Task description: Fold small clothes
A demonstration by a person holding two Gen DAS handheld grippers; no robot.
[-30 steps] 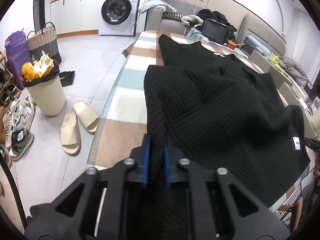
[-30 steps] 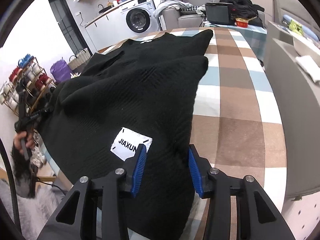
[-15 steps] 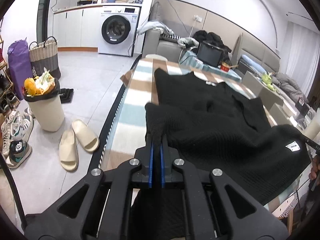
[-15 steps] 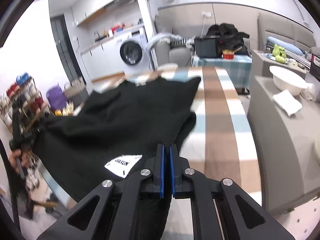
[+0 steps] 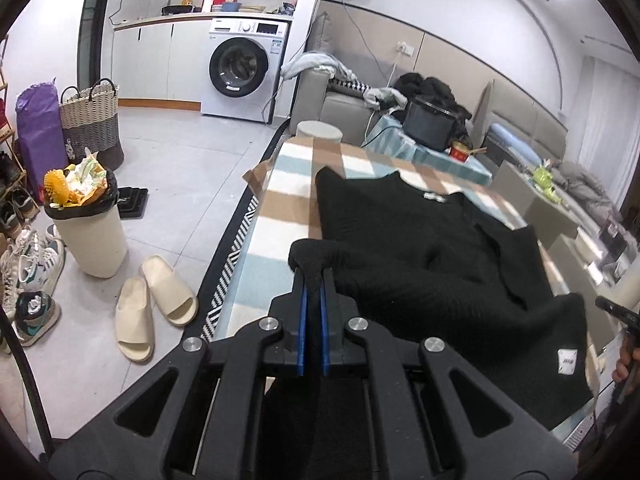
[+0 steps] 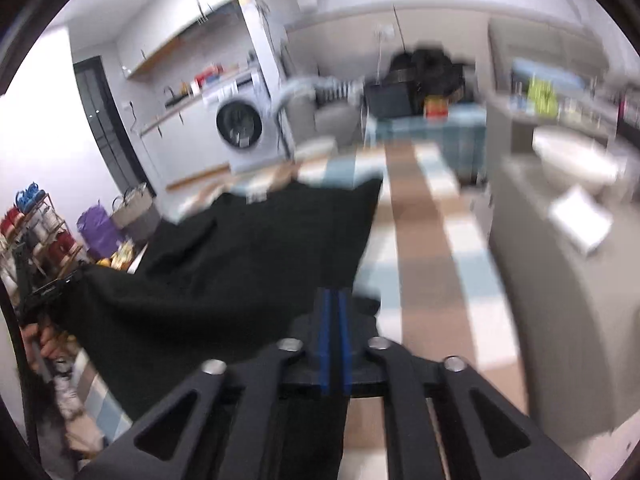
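Observation:
A black knit sweater lies on the striped table, its near edge lifted. My left gripper is shut on the sweater's near left corner and holds it above the table. A white label shows on the raised hem at the right. In the right wrist view, which is blurred, my right gripper is shut on the sweater's other near corner. The left gripper shows at the far left there, holding the stretched hem.
Left of the table on the floor are a full bin, beige slippers, shoes, a basket and a washing machine. A sofa and a black pot stand beyond the table's far end. A grey cabinet flanks the right.
Both grippers shut on the sweater's near corners, then lifted the hem up off the table. The right gripper is moving fast, as its view is now blurred.

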